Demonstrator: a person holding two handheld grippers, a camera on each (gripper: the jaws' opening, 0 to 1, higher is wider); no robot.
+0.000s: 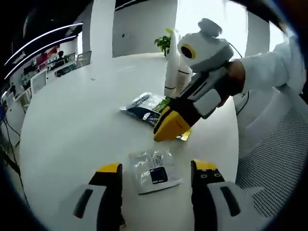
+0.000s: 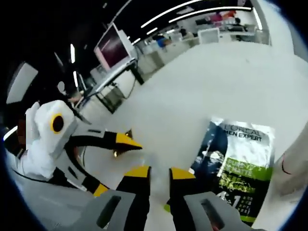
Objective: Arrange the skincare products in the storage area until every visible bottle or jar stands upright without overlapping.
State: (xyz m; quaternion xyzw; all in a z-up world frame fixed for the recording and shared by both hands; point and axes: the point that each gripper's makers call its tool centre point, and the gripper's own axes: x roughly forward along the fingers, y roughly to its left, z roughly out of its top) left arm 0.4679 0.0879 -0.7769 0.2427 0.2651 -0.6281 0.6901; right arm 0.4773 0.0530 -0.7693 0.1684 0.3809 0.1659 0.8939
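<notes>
Two tall white bottles point(image 1: 172, 72) stand upright side by side at the table's far side; the edge of one bottle point(image 2: 294, 166) appears at the right of the right gripper view. A dark L'Oréal sachet point(image 1: 144, 105) point(image 2: 238, 163) lies flat in front of them. A small clear sachet point(image 1: 154, 172) lies between the wide-apart jaws of my left gripper point(image 1: 157, 167) point(image 2: 113, 166), which is open. My right gripper point(image 1: 169, 126) point(image 2: 160, 173) hovers low over the dark sachet's near edge. Its jaws stand close with a narrow gap and nothing visible between them.
The round white table point(image 1: 72, 120) has bare surface to the left. A potted plant point(image 1: 164, 43) stands beyond the bottles. A mesh chair point(image 1: 279, 154) is at the right edge. Desks and a monitor point(image 2: 113, 48) stand past the table.
</notes>
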